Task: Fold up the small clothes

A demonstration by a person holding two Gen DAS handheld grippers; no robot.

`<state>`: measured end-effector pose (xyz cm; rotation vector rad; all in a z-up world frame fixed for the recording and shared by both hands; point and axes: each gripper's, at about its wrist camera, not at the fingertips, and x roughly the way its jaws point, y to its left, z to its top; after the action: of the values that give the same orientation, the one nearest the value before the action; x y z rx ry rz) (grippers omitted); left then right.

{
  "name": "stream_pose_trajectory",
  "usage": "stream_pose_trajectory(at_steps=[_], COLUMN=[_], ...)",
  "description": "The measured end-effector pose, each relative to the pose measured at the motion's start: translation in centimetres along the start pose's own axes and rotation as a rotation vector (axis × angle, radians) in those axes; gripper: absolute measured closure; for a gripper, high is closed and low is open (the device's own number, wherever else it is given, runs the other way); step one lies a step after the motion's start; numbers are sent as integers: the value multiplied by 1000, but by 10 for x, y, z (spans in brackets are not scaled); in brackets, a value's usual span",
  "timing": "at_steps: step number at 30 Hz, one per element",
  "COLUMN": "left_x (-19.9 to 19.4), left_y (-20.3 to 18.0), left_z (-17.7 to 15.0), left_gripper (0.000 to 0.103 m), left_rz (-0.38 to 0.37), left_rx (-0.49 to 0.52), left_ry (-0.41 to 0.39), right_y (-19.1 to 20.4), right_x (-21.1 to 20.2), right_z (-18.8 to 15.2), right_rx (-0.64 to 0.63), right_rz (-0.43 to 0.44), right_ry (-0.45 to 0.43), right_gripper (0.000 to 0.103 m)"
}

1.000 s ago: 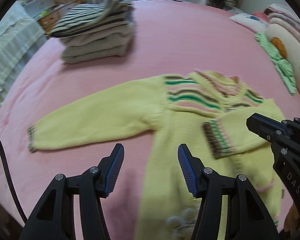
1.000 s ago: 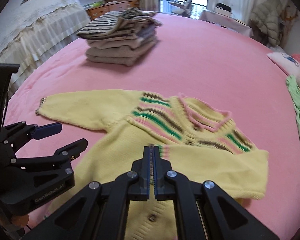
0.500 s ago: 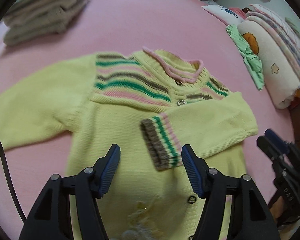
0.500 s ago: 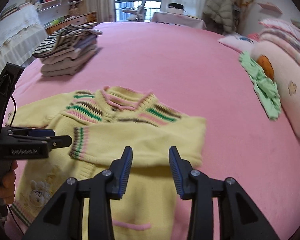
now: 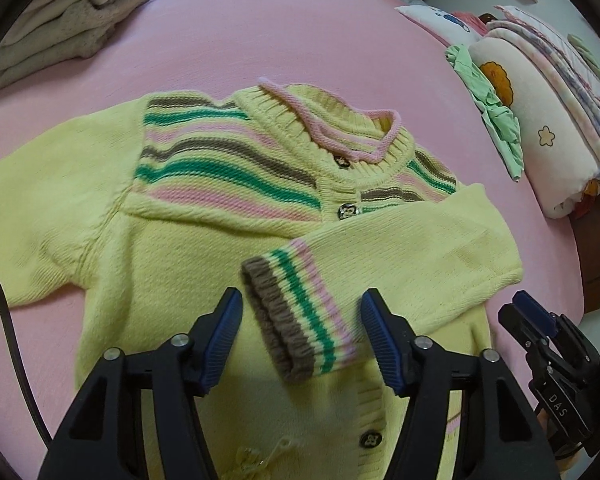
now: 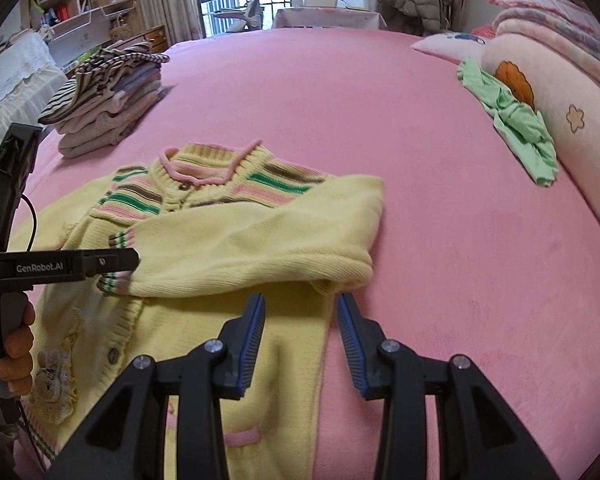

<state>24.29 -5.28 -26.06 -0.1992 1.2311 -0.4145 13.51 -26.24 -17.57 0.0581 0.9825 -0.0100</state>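
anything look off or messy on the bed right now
Mostly tidy. The green garment lies crumpled against the pillow, unlike the neat folded stack. The yellow cardigan is half folded: one sleeve lies across its front, the other is spread out flat.

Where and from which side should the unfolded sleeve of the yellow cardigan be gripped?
Grip the unfolded sleeve near its far end, out of frame, coming from above on the left gripper's side: it lies flat and outstretched, so pinching its edge lifts it over the chest.
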Motion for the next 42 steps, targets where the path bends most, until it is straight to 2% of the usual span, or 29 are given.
stream_pose_trajectory(at_steps=[2,3,4,5,6,10,17,21,23,26,27,28,29,34,37,41,42], left_x=[5,5,4,6,7,3,-46,-74,-83,-87,-88,-87,-85,-65,-46,-21,-19], left_y=[-3,-4,-3,-4,-6,-17,-29,-36,-39,-38,-34,-29,-24,3,21,37,39], left_z=[4,5,6,7,8,6,21,33,37,41,43,44,45,42,40,32,31], left_gripper=[55,64,78,86,89,93,95,95,95,95,95,94,94,94,94,90,86], left_rz=[6,0,-16,-51,-68,-20,17,20,43,72,78,82,87,120,133,135,133], left_rx=[11,14,14,12,6,17,25,60,80,81,74,63,53,4,-16,-28,-32], left_ry=[2,2,4,11,12,-29,-154,-210,-232,-249,-247,-242,-239,-200,-132,-63,-57], right_y=[-5,-8,-10,-12,-15,-24,-31,-24,-21,-16,-16,-16,-15,4,10,6,4], right_x=[2,3,4,4,4,5,26,35,39,51,52,52,51,41,44,50,50], right_z=[-1,-2,-3,-3,-3,-4,-2,9,15,23,24,24,24,22,21,14,12], right_rx=[20,28,36,42,48,66,97,118,114,80,74,74,68,-43,-82,-57,-54], right_rz=[4,4,4,2,1,-9,35,63,46,-61,-67,-44,-39,-136,-190,-178,-176], right_ry=[1,1,0,0,0,1,52,36,29,43,46,49,48,21,36,79,85], right_gripper=[65,65,65,65,65,65,65,65,65,66,70,81,85,83,68,68,68])
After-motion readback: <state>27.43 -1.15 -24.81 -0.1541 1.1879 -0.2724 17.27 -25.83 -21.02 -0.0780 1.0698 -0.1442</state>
